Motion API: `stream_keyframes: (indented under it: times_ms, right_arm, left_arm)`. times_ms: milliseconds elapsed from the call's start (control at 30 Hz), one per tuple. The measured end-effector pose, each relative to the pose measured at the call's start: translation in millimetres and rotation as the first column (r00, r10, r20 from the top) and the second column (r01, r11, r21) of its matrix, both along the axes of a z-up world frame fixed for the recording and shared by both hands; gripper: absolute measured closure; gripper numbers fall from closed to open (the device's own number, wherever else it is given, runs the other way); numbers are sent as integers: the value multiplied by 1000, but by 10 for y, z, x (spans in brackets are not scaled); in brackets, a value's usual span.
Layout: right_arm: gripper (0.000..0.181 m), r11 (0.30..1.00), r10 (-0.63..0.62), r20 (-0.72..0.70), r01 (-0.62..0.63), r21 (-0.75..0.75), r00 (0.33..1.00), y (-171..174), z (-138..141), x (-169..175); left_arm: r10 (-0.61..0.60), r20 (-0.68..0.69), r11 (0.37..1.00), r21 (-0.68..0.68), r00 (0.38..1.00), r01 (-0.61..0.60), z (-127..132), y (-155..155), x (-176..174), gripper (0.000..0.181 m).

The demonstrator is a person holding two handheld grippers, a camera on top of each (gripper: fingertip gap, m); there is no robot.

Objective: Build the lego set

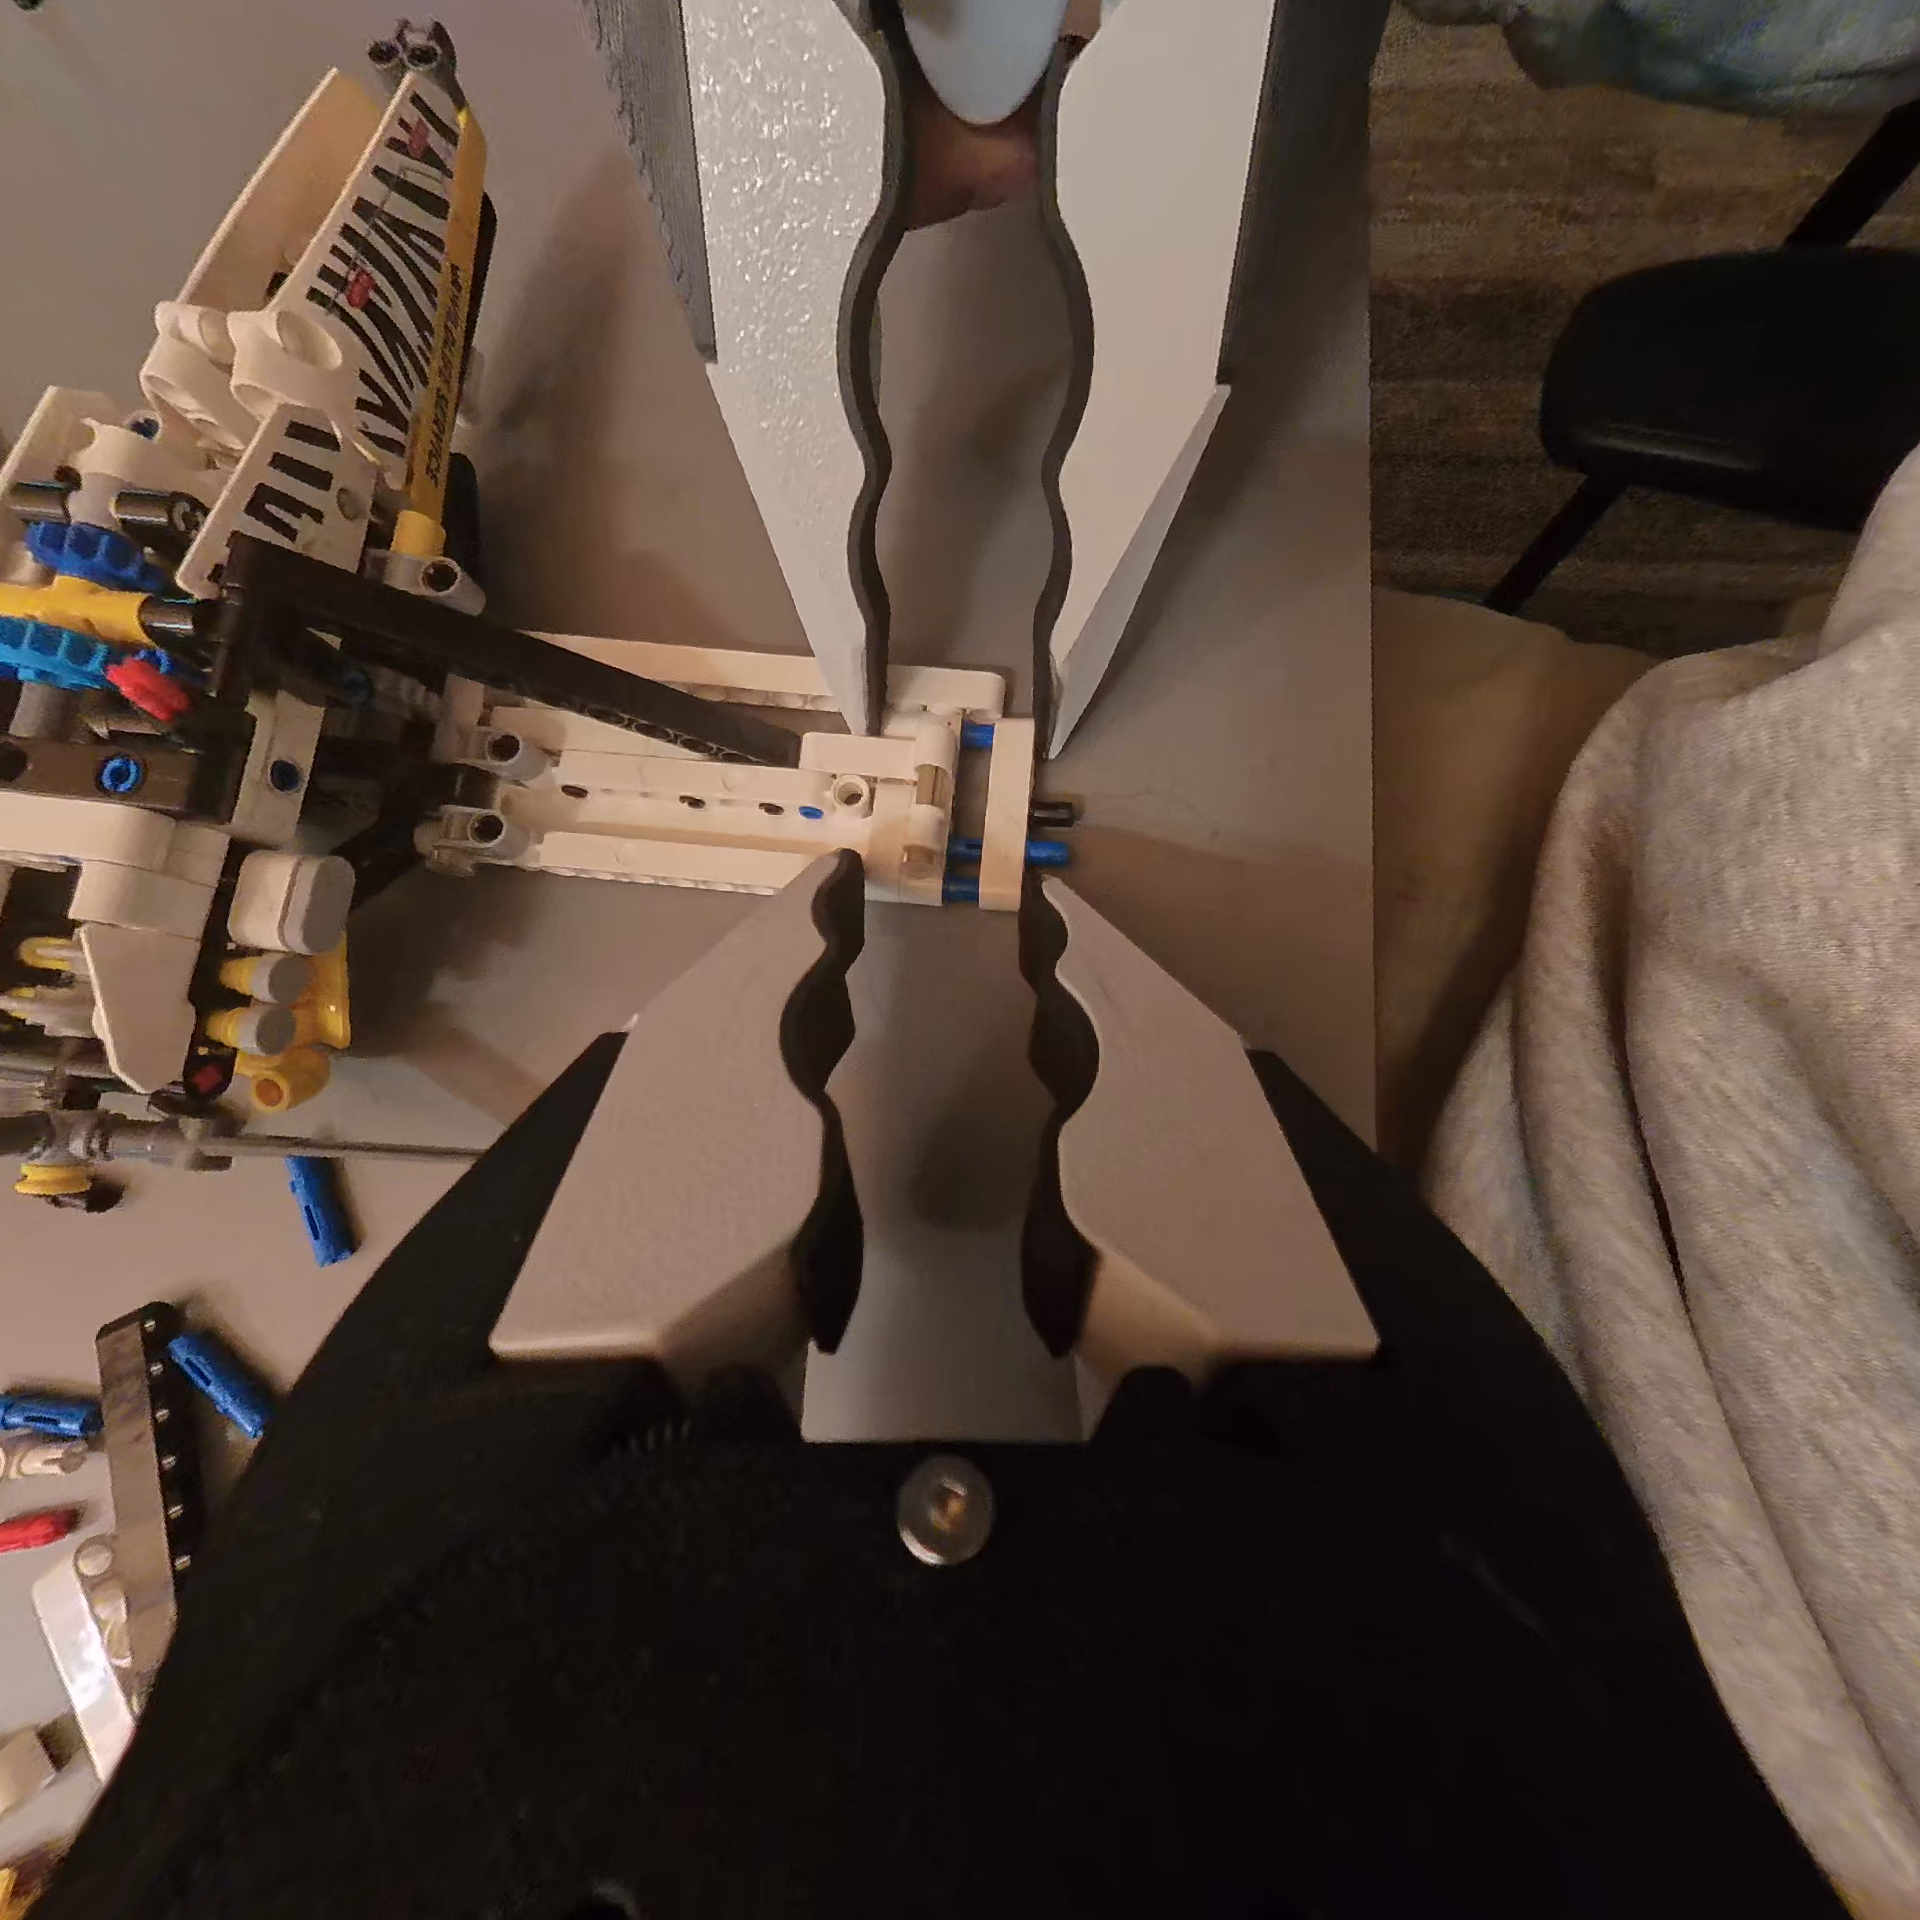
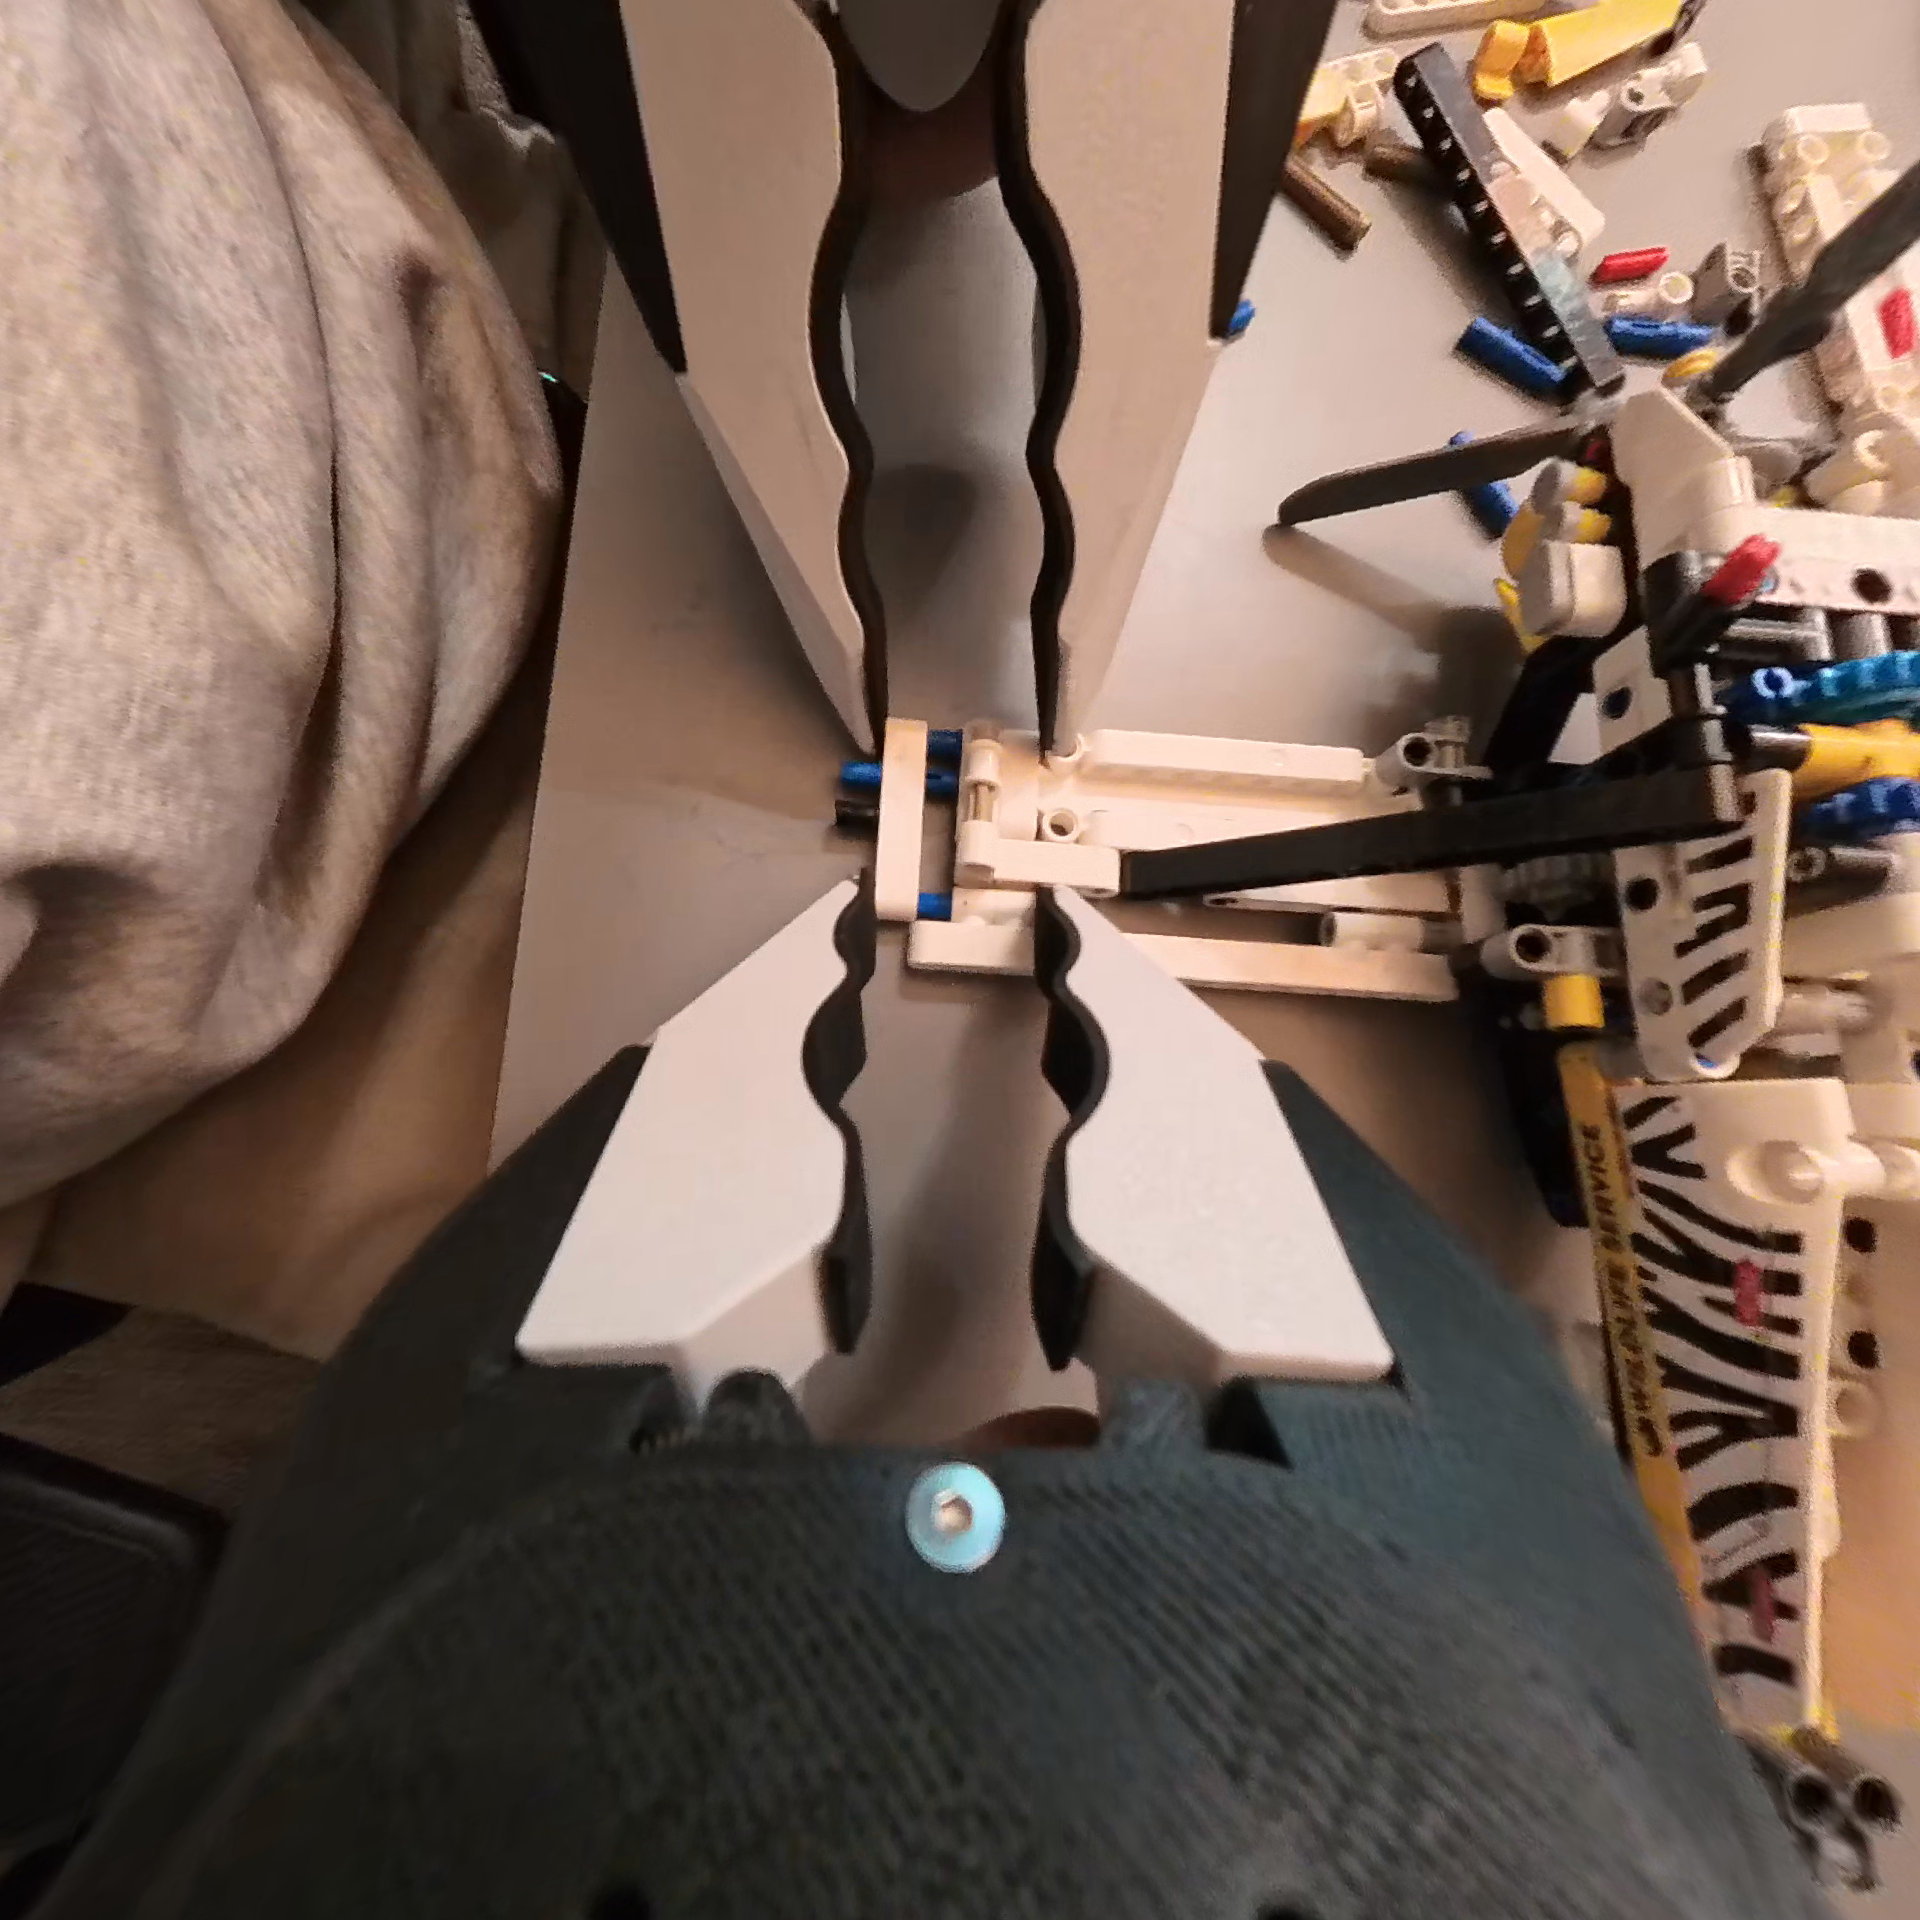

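Note:
A white, yellow and zebra-striped Lego helicopter model (image 1: pixel 260 821) lies on the grey table, and it also shows in the right wrist view (image 2: pixel 1714 1247). Its white tail boom (image 1: pixel 665 800) points at the table edge. A short white beam (image 1: pixel 1006 810) sits on blue pins (image 1: pixel 977 736) at the boom's end, with a small gap showing. My left gripper (image 1: pixel 940 878) and right gripper (image 1: pixel 956 722) face each other. Each clamps lengthwise across the beam and the boom end. In the right wrist view the right gripper (image 2: pixel 951 904) is below the beam (image 2: pixel 902 821) and the left gripper (image 2: pixel 961 748) above it.
Loose blue pins (image 1: pixel 317 1210), a long black beam (image 1: pixel 140 1455) and a red pin (image 1: pixel 36 1527) lie at the lower left. More loose parts (image 2: pixel 1538 218) lie beyond the model. The table edge (image 1: pixel 1371 935) is close by, with a person's grey clothing (image 1: pixel 1714 1143) and a black chair (image 1: pixel 1745 384) beyond it.

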State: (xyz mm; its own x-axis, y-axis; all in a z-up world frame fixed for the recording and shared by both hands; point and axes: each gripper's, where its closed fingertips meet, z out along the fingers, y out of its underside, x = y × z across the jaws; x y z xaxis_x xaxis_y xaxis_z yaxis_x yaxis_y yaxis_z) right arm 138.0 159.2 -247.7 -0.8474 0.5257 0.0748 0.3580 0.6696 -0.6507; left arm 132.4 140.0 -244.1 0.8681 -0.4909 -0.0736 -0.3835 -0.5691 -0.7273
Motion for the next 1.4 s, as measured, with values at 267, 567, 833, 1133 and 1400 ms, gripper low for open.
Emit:
stream_keyframes:
  times_ms: [267,567,833,1133,1400]
  right_arm:
    - [152,1000,17,17,-17,-9,1000,-6,-5,-15]
    - [152,1000,14,-3,-14,-9,1000,-8,-11,-47]
    - [151,999,-26,-17,25,-24,1000,-19,-15,-71]
    - [146,991,-121,-87,115,-71,989,-41,5,-32]
    - [142,992,-117,45,115,43,992,-18,-21,-37]
  left_arm:
    - [2,33,1000,-15,999,-1,1,-2,-14,152]
    - [11,34,1000,-18,999,-11,-8,0,-46,152]
    - [12,26,1000,-10,1000,-11,-4,-6,-71,152]
    - [-5,23,1000,-6,1000,5,-4,-21,-36,160]
    - [3,14,1000,-3,1000,-3,-9,-24,-42,160]
